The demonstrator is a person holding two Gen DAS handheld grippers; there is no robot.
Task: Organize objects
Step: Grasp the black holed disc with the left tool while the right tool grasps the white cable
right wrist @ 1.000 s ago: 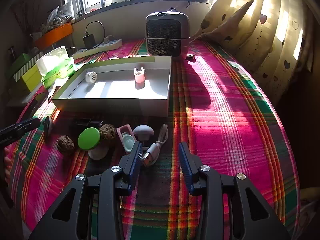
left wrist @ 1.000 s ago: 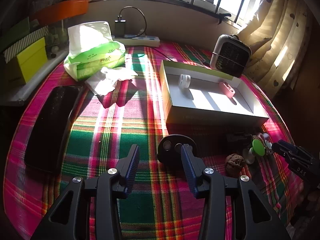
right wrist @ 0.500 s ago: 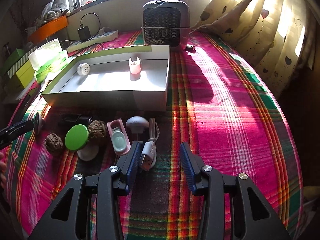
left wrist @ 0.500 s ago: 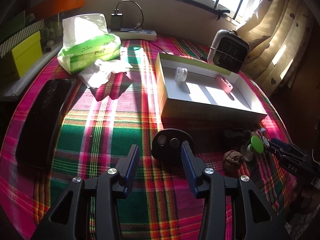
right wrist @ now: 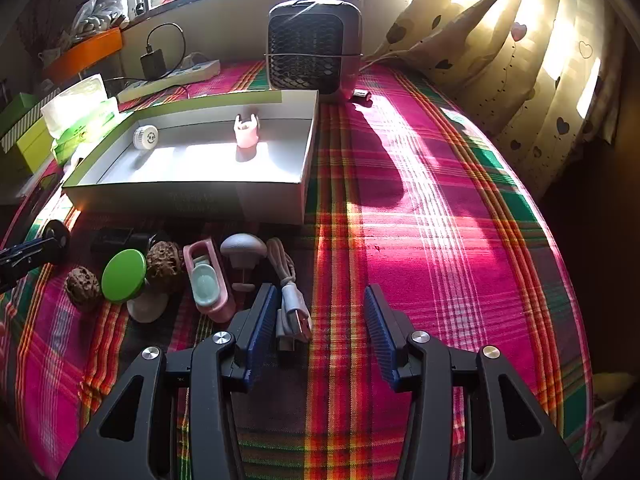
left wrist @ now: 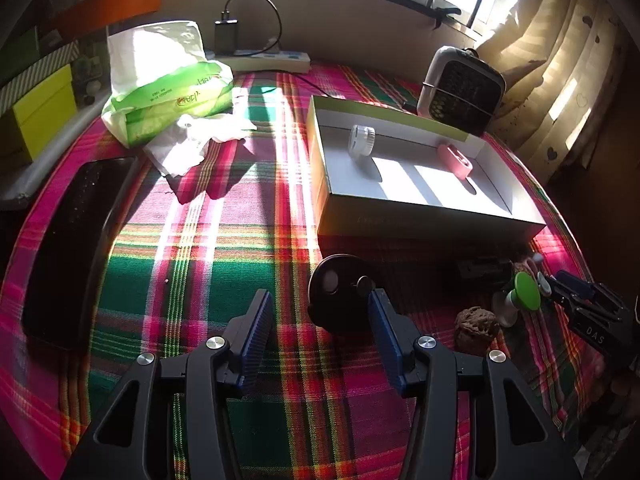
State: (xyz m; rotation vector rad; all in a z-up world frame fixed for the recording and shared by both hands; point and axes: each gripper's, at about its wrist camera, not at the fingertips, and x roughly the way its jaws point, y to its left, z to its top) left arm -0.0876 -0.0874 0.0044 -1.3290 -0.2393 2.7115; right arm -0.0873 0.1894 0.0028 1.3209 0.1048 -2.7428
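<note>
My left gripper (left wrist: 320, 312) hangs low over the plaid cloth, its jaws opening. A black round disc (left wrist: 340, 296) lies just ahead, and the right fingertip overlaps its edge without gripping it. My right gripper (right wrist: 320, 310) is open and has widened. The plug end of a grey USB cable (right wrist: 294, 320) lies loose between its fingers, close to the left one. Beside the cable sit a grey mushroom-shaped piece (right wrist: 243, 246), a pink case (right wrist: 208, 280), a green-capped item (right wrist: 123, 270) and two walnuts (right wrist: 82, 286). The open box (right wrist: 192, 184) holds a white round piece (right wrist: 145, 136) and a pink clip (right wrist: 246, 130).
A tissue pack (left wrist: 168, 84) and a long black slab (left wrist: 72, 240) lie to the left. A small fan heater (right wrist: 316, 48) stands behind the box, with a power strip (left wrist: 268, 60) under the window. Curtains (right wrist: 540, 60) hang at the right. Bare cloth spreads to the right of the box.
The left jaws have spread wider by the black disc. The right jaws have widened a little, and the cable plug now lies between them.
</note>
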